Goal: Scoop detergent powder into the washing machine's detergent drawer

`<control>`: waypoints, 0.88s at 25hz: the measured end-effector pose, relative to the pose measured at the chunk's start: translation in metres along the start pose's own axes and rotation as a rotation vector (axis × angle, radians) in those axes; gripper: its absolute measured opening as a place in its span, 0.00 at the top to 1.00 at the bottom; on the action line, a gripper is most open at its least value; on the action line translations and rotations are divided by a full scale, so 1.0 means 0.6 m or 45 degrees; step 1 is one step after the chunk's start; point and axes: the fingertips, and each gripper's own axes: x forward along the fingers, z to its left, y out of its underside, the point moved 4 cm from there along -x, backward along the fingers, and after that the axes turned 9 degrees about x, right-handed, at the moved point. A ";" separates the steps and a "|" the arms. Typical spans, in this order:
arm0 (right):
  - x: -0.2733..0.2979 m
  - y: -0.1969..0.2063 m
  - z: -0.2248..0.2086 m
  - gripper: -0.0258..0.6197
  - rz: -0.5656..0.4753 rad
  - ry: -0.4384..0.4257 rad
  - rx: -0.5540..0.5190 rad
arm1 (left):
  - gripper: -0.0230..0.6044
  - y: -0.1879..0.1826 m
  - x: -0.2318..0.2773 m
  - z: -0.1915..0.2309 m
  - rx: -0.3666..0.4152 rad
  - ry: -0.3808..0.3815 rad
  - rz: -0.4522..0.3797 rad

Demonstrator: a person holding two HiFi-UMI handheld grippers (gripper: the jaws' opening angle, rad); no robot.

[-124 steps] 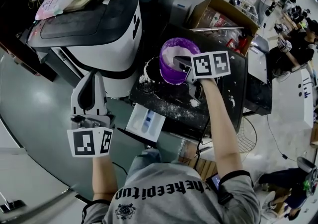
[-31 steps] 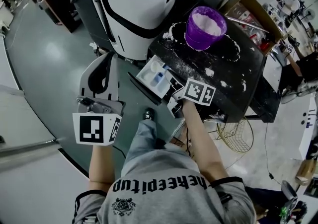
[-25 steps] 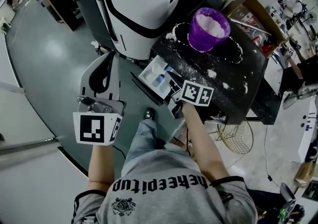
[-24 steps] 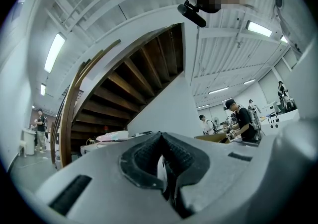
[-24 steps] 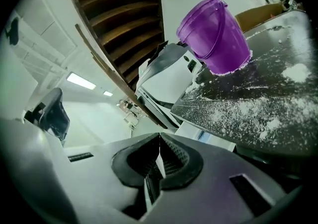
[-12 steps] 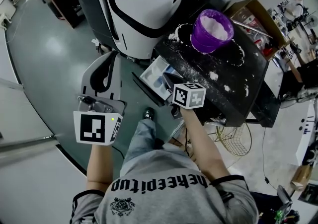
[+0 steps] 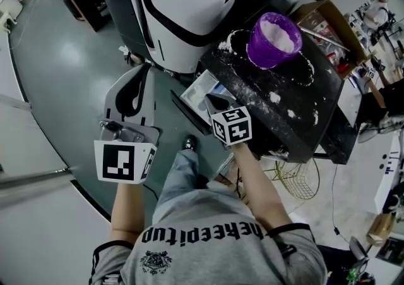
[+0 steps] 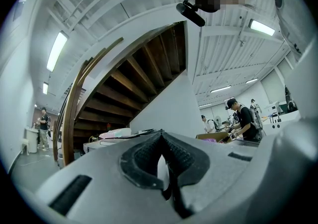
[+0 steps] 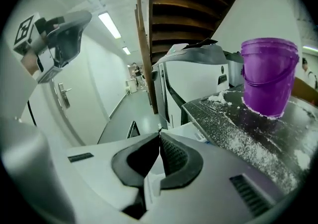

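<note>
Right gripper, jaws clenched, hovers just over the open white plastic detergent drawer. The round purple plastic powder bucket sits beyond the drawer. Left gripper, also clenched, is farther off.

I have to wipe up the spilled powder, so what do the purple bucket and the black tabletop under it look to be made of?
Purple bucket: probably plastic, smooth and slightly glossy, with a moulded band below the rim. Black tabletop: a hard, dark, fairly matt surface with white powder lying loose on it. Whether it is stone, laminate or painted board cannot be told.
</note>
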 end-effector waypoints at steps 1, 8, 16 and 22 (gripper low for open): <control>0.000 0.001 0.001 0.96 0.006 0.006 -0.024 | 0.96 0.000 -0.001 0.000 0.000 -0.001 0.001; 0.003 0.002 0.014 0.96 0.033 0.026 -0.214 | 0.96 0.000 -0.002 0.004 -0.004 -0.008 0.003; 0.005 0.008 0.035 0.96 0.060 0.038 -0.415 | 0.96 0.004 -0.008 0.007 -0.007 -0.015 0.003; 0.003 0.008 0.048 0.96 0.071 0.046 -0.582 | 0.96 0.001 -0.008 0.006 -0.003 -0.019 -0.002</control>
